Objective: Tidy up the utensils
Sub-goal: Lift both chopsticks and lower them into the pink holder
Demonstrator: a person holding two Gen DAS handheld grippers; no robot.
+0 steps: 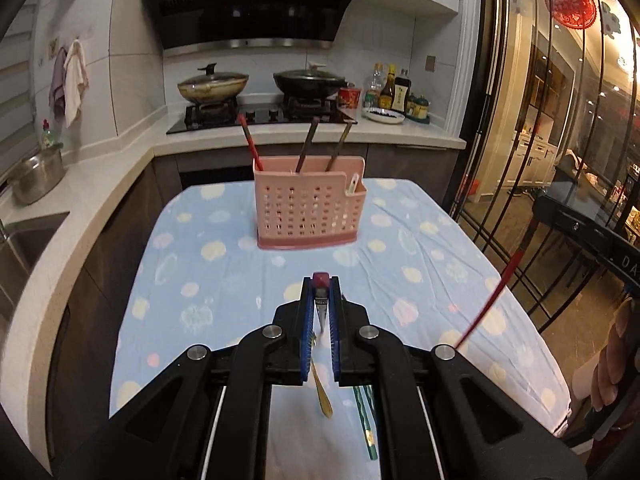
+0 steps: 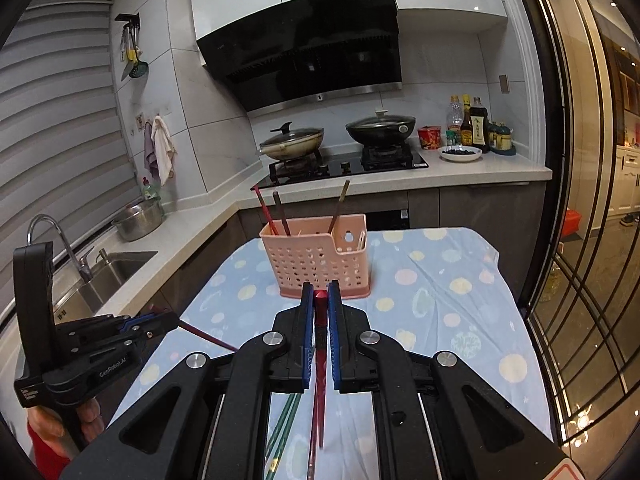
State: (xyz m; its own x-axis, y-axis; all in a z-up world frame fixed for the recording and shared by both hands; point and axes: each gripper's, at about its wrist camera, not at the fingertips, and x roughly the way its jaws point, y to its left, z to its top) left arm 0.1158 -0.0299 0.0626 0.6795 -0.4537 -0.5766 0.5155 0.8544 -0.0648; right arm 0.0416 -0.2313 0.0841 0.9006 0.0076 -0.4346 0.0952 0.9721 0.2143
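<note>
A pink slotted utensil holder (image 1: 308, 212) (image 2: 316, 264) stands on the spotted blue tablecloth (image 1: 208, 280), with three chopsticks upright in it. My left gripper (image 1: 321, 284) (image 2: 168, 320) is shut on a dark red chopstick (image 1: 321, 280) (image 2: 208, 338), held above the cloth and short of the holder. My right gripper (image 2: 320, 292) is shut on a red chopstick (image 2: 319, 360) (image 1: 488, 304) that slants down and back from its jaws. On the cloth beneath lie green chopsticks (image 1: 366, 420) (image 2: 284, 428) and a gold utensil (image 1: 322, 392).
Behind the table runs a counter with a hob, two lidded pans (image 1: 212, 86) (image 2: 380, 126), sauce bottles (image 2: 476, 128) and a plate. A sink (image 2: 116, 268) and a steel pot (image 1: 36, 176) are at the left. A glass door (image 2: 580, 280) stands at the right.
</note>
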